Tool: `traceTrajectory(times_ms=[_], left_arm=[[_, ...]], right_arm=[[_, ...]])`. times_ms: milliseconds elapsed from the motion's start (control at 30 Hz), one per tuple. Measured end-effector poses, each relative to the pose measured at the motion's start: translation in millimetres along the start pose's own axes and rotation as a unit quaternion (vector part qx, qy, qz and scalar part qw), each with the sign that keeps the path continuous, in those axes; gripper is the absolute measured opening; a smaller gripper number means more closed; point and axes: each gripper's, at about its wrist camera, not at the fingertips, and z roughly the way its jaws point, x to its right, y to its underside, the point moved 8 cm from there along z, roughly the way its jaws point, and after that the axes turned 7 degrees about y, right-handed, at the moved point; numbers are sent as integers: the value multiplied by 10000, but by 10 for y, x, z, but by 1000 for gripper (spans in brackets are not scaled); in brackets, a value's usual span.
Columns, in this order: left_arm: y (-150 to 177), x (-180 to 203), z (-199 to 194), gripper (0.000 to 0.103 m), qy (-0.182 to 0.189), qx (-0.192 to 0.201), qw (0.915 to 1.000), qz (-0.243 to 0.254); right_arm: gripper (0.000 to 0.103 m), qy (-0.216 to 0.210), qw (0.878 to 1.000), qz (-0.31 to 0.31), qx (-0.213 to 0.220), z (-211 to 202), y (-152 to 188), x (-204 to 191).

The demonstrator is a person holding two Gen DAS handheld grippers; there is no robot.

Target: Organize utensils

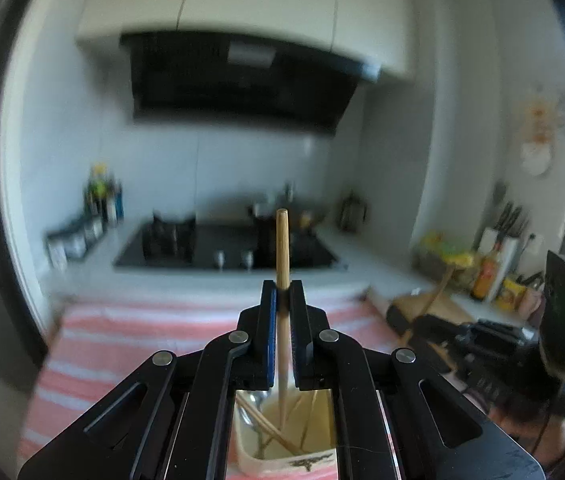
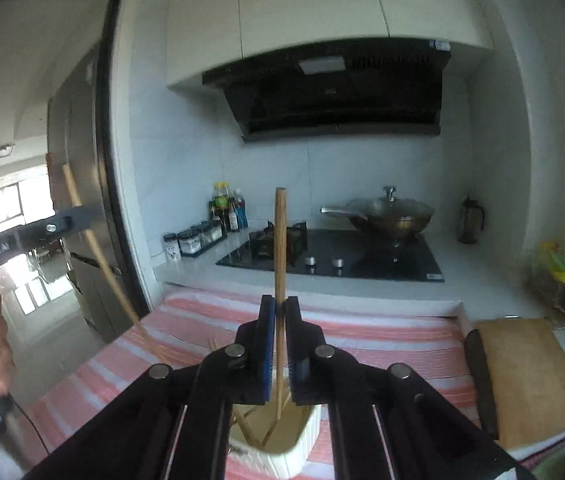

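My left gripper (image 1: 283,292) is shut on a wooden chopstick (image 1: 282,248) that stands upright, its lower end inside a white utensil holder (image 1: 258,460) below the fingers. Several chopsticks lie in that holder. My right gripper (image 2: 280,308) is shut on another wooden chopstick (image 2: 280,240), also upright, its lower tip over the white holder (image 2: 302,444). The left gripper (image 2: 82,216) with its chopstick (image 2: 98,248) shows at the left of the right wrist view. The right gripper's body (image 1: 482,340) shows at the right of the left wrist view.
A pink and white striped cloth (image 2: 382,340) covers the counter. A wooden cutting board (image 2: 530,376) lies at the right. Behind are a black hob (image 2: 342,256) with a lidded wok (image 2: 390,216), spice jars (image 2: 194,240), bottles (image 2: 226,208) and a knife block (image 1: 502,236).
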Motion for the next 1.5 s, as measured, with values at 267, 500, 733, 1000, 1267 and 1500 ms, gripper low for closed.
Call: traceTrajectory(times_ms=[267,500,733,1000,1267,1500], left_arm=[[977,-443,913,6,-160,-1382,9884,-612],[953,-377,303,96,-731,-849,9932,318],[1057,94,-566,103,-1292,-305,9853,1072],[1475,383,-1155,103,-1580,-521,9845,554],[1665,593,-1486,103,-2053,-552,9746,705],[1724,716,-1640,103,-1836,-653,9789,611]], right_arm=[[6,-265,9869,346,-1556,1014,855,35],[64,-143,9898,179,-1403,805,846,80],[91,433,9966,-19,-702,-207,677,163],[103,833,9933,306,-735,-1119,1122,41],[103,1050,9925,-71,-617,-1632,1267,-236],[103,1150,9918,-124,-552,-1821,1276,-287]])
